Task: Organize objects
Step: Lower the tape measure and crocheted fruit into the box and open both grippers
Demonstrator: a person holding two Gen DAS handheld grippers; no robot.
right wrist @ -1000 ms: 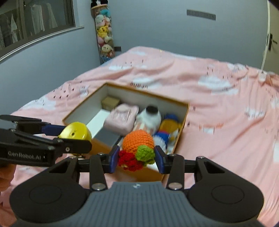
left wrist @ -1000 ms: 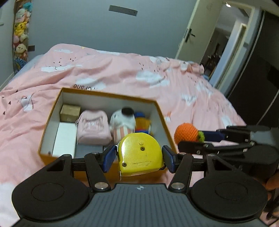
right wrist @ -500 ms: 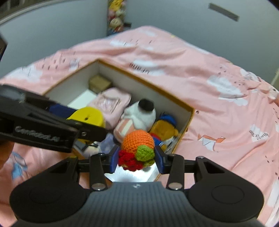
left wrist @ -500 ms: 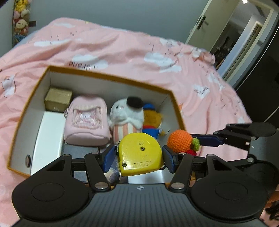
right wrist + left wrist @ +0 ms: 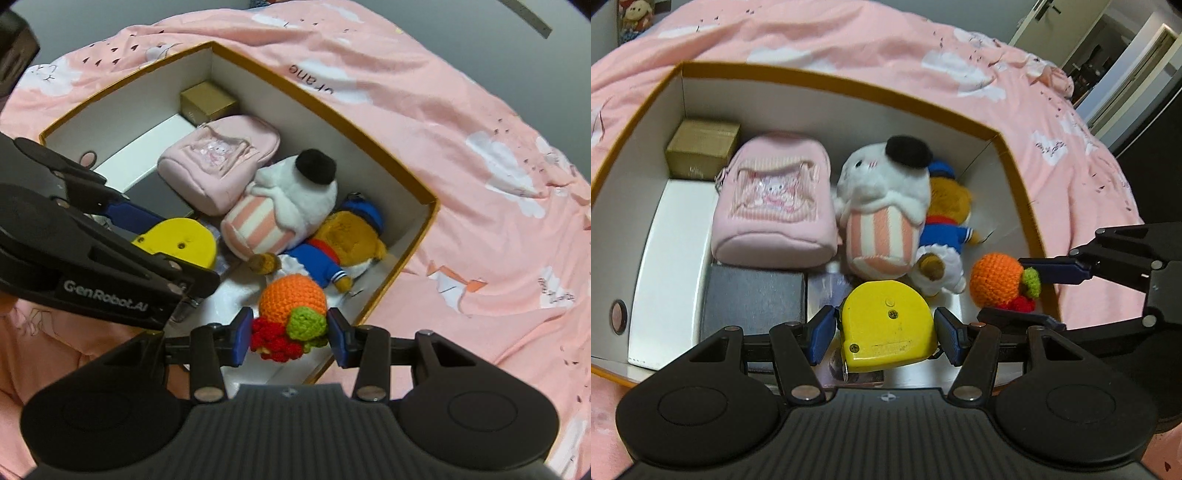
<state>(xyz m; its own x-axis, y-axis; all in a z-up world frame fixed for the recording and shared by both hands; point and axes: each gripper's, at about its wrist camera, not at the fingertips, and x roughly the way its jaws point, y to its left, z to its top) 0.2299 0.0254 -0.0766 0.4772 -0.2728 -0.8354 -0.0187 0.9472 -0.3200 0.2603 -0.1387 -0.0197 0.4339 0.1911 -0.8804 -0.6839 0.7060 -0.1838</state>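
While both grippers were held over the near end of the box (image 5: 834,79), the yellow tape measure (image 5: 889,325) was clamped between the blue pads of the left gripper (image 5: 884,334). Beside it, the crocheted orange toy (image 5: 291,314) was pinched by the right gripper (image 5: 290,334). Farther in, a bear in blue (image 5: 343,243), a white striped plush (image 5: 886,206) and a pink pouch (image 5: 775,203) were packed together. What seemed a small brown carton (image 5: 701,147) was set in the far corner. Pink bedding (image 5: 480,147) was spread beyond.
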